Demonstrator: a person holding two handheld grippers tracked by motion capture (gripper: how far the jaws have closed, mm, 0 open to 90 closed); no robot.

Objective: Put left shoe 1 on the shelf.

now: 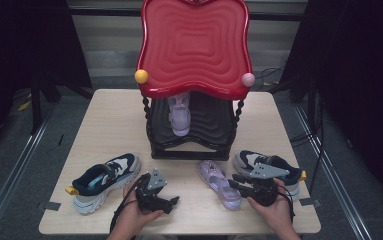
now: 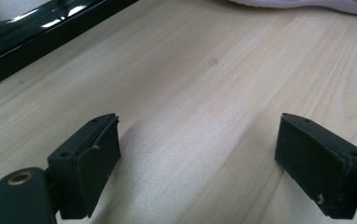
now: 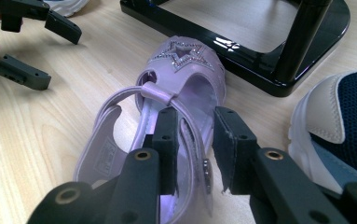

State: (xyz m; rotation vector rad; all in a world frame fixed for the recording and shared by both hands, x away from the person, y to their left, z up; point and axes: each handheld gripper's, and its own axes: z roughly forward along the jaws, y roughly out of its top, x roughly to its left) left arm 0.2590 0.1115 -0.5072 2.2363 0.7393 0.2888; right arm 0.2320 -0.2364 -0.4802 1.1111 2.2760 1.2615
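Observation:
A lilac sandal [image 1: 219, 184] with a star on its toe [image 3: 181, 70] lies on the wooden table [image 1: 109, 120] in front of the shoe rack. My right gripper [image 1: 234, 181] reaches into the sandal's heel end from the right. In the right gripper view its jaws [image 3: 195, 140] straddle the heel strap with a narrow gap, and the right pad stands off the strap. My left gripper [image 1: 171, 202] rests low over bare wood left of the sandal, open wide with nothing between its pads [image 2: 199, 158]. A matching lilac sandal [image 1: 180, 116] sits on the rack's lower shelf.
The black rack with a red wavy top [image 1: 195, 45] stands mid-table; its base [image 3: 241, 51] lies just beyond the sandal. A navy and white sneaker [image 1: 106, 179] lies at the front left, its pair [image 1: 269, 167] beside my right gripper [image 3: 339, 121].

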